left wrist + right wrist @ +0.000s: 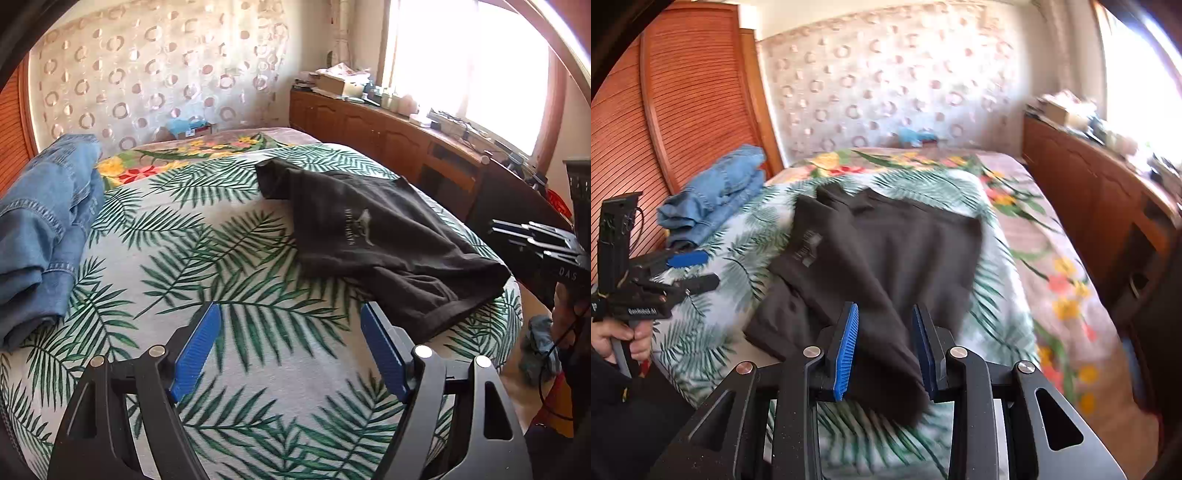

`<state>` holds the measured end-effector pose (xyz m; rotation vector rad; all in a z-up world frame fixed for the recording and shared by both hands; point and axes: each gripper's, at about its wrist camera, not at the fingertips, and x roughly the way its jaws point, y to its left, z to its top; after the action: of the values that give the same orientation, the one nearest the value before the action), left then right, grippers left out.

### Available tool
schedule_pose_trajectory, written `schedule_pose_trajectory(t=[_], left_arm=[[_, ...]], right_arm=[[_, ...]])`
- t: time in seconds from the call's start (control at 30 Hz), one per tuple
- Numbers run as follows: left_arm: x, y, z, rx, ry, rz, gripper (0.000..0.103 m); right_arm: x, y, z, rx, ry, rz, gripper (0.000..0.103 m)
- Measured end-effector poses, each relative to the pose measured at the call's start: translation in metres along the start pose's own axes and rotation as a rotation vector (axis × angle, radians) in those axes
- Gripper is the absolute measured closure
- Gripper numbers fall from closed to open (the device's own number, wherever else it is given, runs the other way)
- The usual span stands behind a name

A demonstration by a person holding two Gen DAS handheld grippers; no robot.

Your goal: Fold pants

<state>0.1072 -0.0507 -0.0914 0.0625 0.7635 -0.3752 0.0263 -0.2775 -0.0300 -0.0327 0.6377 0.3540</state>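
Black pants (373, 236) lie folded at bed (258, 376) edge. Left gripper (290, 345) released over bare leaf-print cover. Right gripper (884, 343) loosened, pant hem between pads, not pinched. Folded jeans (44, 229) well apart.

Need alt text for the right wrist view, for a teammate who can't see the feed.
Black pants lie folded on a palm-leaf bedspread, one blurred corner between the parted blue pads of the right gripper. At left, a hand holds the left gripper open over the bed, near folded blue jeans by a slatted wooden door.
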Motion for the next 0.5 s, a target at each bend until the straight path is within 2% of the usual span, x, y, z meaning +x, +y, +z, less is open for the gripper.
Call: schedule_pose_trajectory(t=[0.13,0.37,0.5], left_arm=[[0.004,0.010,-0.002,-0.018,0.008,0.022,0.024],[0.002,0.024,-0.006,-0.041,0.007,0.041,0.024],[0.001,0.030,-0.009,-0.052,0.007,0.045,0.024]], right_arm=[[0.030,0.023,0.016,-0.046,0.008,0.081,0.072],[0.091,0.067,0.038,-0.143,0.084,0.185,0.072],[0.124,0.080,0.048,-0.187,0.127,0.202,0.072]])
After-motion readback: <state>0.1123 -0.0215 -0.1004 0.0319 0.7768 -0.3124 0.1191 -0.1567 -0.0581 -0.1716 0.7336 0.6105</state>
